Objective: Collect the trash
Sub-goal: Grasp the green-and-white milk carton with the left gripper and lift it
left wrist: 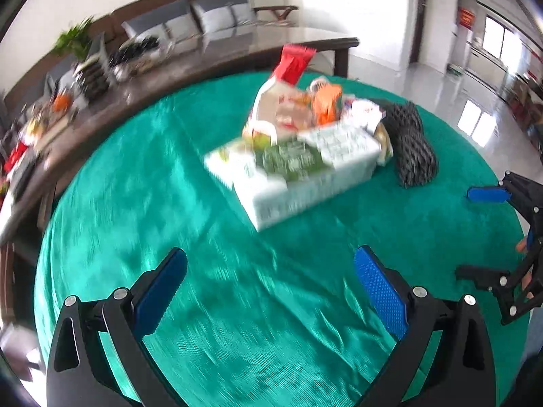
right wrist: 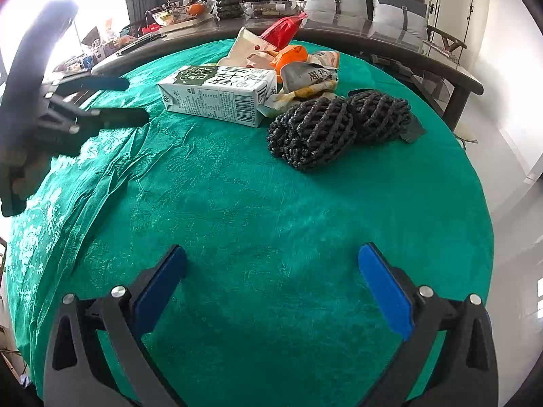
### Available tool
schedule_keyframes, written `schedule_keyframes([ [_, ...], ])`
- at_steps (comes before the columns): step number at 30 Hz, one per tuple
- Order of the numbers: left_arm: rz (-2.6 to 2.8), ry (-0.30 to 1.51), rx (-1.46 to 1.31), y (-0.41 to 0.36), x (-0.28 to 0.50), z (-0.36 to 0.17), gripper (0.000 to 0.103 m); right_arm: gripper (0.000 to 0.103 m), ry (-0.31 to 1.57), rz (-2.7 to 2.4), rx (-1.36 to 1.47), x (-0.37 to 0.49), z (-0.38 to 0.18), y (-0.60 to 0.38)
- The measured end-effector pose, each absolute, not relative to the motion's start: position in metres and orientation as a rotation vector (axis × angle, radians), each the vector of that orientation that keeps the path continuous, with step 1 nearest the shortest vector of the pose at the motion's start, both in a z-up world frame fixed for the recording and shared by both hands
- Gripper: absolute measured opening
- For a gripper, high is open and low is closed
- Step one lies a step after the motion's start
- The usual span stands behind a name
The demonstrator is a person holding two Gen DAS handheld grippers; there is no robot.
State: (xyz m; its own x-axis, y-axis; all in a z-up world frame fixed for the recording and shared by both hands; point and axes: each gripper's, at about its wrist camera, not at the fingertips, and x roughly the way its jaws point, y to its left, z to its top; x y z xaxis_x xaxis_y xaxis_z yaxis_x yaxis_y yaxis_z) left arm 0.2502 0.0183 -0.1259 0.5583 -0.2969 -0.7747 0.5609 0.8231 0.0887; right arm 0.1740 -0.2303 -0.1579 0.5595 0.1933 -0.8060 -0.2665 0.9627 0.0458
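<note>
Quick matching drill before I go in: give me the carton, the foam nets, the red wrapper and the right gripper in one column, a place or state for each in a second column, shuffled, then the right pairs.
Things:
1. milk carton
2. black foam nets
3. red wrapper
4. right gripper

Places or states:
A. at the far end of the pile, nearest the wooden table
B. open and holding nothing, over the green cloth
C. lying on its side, left part of the pile
D. right of the carton, nearest that gripper

Pairs: 1-C, 2-D, 3-A, 4-B
</note>
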Motion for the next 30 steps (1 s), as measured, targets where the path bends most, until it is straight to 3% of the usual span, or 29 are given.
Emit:
schedule_keyframes([
  [5,-0.694,0.804,0.343,0.000,0.295,-0.102,0.098,0.098,0.937,0.264,-0.086,0.171,-0.158,-0.229],
  [10,-0.811,0.845,0.383,-0.026,0.328,-0.113,0.098,0.098,0.938,0.252,-0.080,0.172,-0.157,-0.230],
  [18,-1.036,0.952,0.637,-0.045,0.306,-0.128,0.096,0.098,0.939,0.208,-0.052,0.175,-0.157,-0.235],
  [26,-0.914,0.961,0.674,-0.050,0.320,-0.149,0.064,0.098,0.939,0.199,-0.048,0.175,-0.157,-0.235],
  [28,-0.890,0.951,0.684,-0.049,0.315,-0.148,0.052,0.098,0.940,0.198,-0.046,0.175,-0.157,-0.235],
  [30,-0.865,0.936,0.678,-0.047,0.307,-0.141,0.049,0.098,0.940,0.197,-0.045,0.176,-0.157,-0.235],
])
